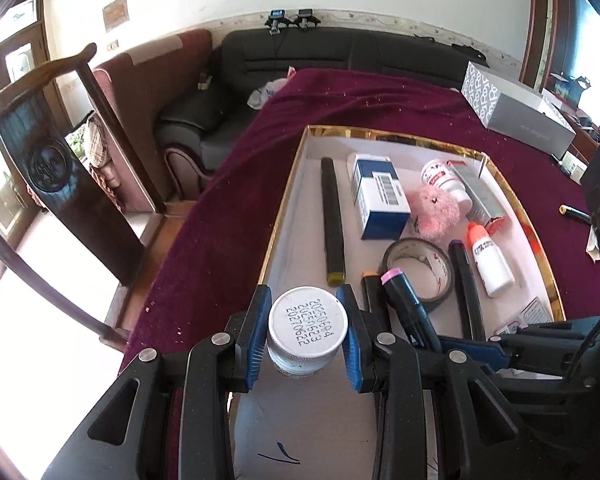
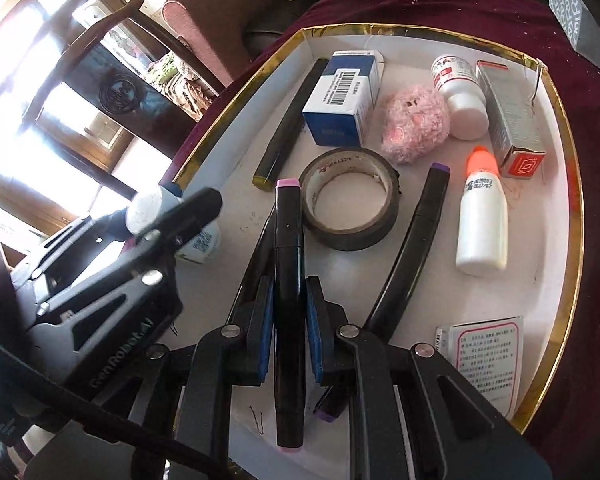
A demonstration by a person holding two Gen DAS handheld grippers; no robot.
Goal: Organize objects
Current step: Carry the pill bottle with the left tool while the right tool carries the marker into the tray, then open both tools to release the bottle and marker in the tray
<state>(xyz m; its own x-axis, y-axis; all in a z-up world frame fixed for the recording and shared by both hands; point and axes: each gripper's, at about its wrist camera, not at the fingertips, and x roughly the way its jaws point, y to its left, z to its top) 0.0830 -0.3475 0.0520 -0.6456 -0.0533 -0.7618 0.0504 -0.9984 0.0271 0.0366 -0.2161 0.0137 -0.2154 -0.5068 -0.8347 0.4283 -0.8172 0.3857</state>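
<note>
Markers and small containers fill a shallow gold-rimmed tray point(image 2: 568, 184) with a white floor, set on a bench under a maroon cloth point(image 1: 340, 96). The right claw point(image 2: 288, 332) is clamped on a black marker with pink ends point(image 2: 287, 264), its blue pads pressing the barrel from both sides above the tray floor. The left claw point(image 1: 307, 340) grips a small white bottle point(image 1: 306, 330) by its ribbed cap, which carries printed dates on top, over the tray's near left part.

Just beyond the pink-ended marker lies a roll of dark tape point(image 2: 350, 200), flat on the tray. Beside the roll, a purple-tipped marker point(image 2: 416, 232) lies at a slant, and farther right a white dropper bottle with an orange cap point(image 2: 482, 220) lies on its side. Toward the tray's far end sit a blue and white carton point(image 2: 340, 100), a pink fluffy toy point(image 2: 414, 120), a white bottle with red print point(image 2: 460, 96) and a grey carton with a red end point(image 2: 512, 120). A long dark marker with a yellow tip point(image 2: 288, 128) lies along the left wall. A printed leaflet point(image 2: 484, 364) rests in the near right corner. A grey box point(image 1: 516, 108) stands on the cloth past the tray.
</note>
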